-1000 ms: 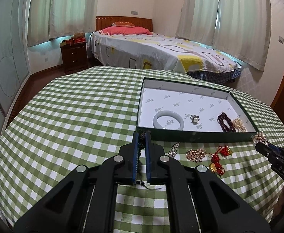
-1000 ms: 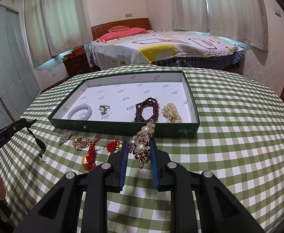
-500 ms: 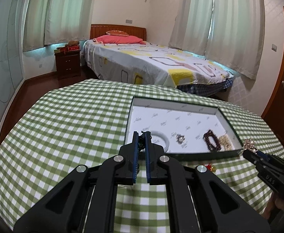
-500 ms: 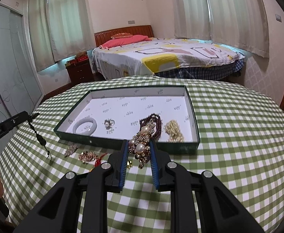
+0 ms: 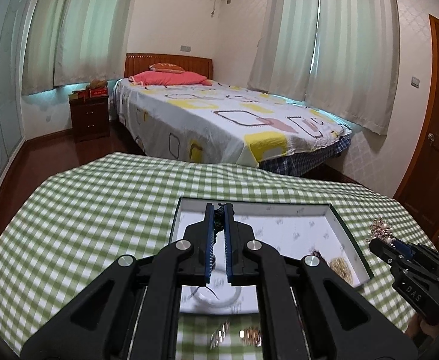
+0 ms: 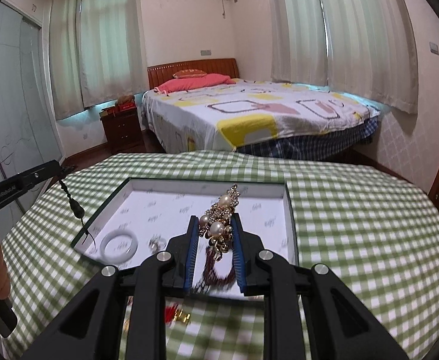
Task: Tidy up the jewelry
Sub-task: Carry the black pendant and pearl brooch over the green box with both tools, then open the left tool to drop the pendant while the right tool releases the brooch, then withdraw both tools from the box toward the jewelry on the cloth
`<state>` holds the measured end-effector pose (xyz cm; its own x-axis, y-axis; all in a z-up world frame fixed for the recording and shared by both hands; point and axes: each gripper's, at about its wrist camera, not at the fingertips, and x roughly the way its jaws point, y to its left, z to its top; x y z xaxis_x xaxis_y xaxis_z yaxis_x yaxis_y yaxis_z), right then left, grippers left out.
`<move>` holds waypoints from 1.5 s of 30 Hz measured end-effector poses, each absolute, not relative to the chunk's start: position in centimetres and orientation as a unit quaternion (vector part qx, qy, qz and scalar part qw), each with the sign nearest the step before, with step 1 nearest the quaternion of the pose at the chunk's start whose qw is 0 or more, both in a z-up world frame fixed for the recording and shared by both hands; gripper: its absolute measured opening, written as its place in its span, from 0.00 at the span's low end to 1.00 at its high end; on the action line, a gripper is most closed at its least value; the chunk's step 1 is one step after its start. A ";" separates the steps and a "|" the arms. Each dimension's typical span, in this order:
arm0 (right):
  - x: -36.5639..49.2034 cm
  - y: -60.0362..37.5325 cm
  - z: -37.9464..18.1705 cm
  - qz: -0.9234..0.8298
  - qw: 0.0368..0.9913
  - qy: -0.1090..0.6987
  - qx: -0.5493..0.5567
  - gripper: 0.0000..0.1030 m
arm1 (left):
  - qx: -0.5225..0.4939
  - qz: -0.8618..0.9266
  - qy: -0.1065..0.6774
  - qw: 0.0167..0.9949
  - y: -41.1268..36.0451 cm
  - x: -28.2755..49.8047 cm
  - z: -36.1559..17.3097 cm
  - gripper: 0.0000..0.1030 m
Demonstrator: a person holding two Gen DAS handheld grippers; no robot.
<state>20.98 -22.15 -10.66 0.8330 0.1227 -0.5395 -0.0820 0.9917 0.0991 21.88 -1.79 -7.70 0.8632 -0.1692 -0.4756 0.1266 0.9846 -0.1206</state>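
My left gripper (image 5: 219,210) is shut on a black cord pendant (image 6: 76,207) that dangles over the left edge of the green-rimmed jewelry box (image 6: 290,210). My right gripper (image 6: 215,225) is shut on a gold and pearl brooch (image 6: 219,222), held above the box. The box holds a white bangle (image 6: 118,243), a ring (image 6: 156,243), a dark red bead bracelet (image 6: 216,270) and a gold bead piece (image 5: 341,267). The right gripper and its brooch (image 5: 381,229) also show at the right of the left wrist view.
The box sits on a green checked tablecloth (image 5: 99,210). Loose pieces lie in front of the box: silver and gold ones (image 5: 237,334), and a red and gold one (image 6: 177,315). A bed (image 5: 219,120) stands behind the table.
Both grippers have risen and moved forward over the box, each still holding its piece. The view now looks more level toward the bed.
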 end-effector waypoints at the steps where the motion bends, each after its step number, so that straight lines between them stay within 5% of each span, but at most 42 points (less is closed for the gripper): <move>1: 21.7 -22.3 -10.6 0.052 0.958 0.281 0.035 0.22 | -0.041 -0.077 0.249 0.965 -2.0 22.6 -7.8 0.07; 28: 30.5 -25.4 -18.7 0.042 0.907 0.416 0.043 0.22 | -0.024 -0.061 0.433 0.899 -3.4 33.7 -18.9 0.08; 34: 30.5 -25.7 -19.2 0.037 0.905 0.422 0.048 0.24 | -0.015 -0.058 0.431 0.901 -3.8 33.8 -19.0 0.29; 36: 30.4 -25.8 -19.1 0.036 0.905 0.420 0.048 0.32 | -0.014 -0.056 0.429 0.901 -3.9 33.8 -19.0 0.38; 45: 29.3 -25.9 -18.1 0.037 0.916 0.395 0.057 0.43 | -0.020 -0.056 0.423 0.904 -3.5 32.9 -18.7 0.59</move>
<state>29.27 -25.94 -18.08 0.6852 0.1131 -0.7195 -0.0226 0.9907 0.1342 32.86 -3.55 -18.73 0.6361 -0.1174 -0.7626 0.0836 0.9930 -0.0832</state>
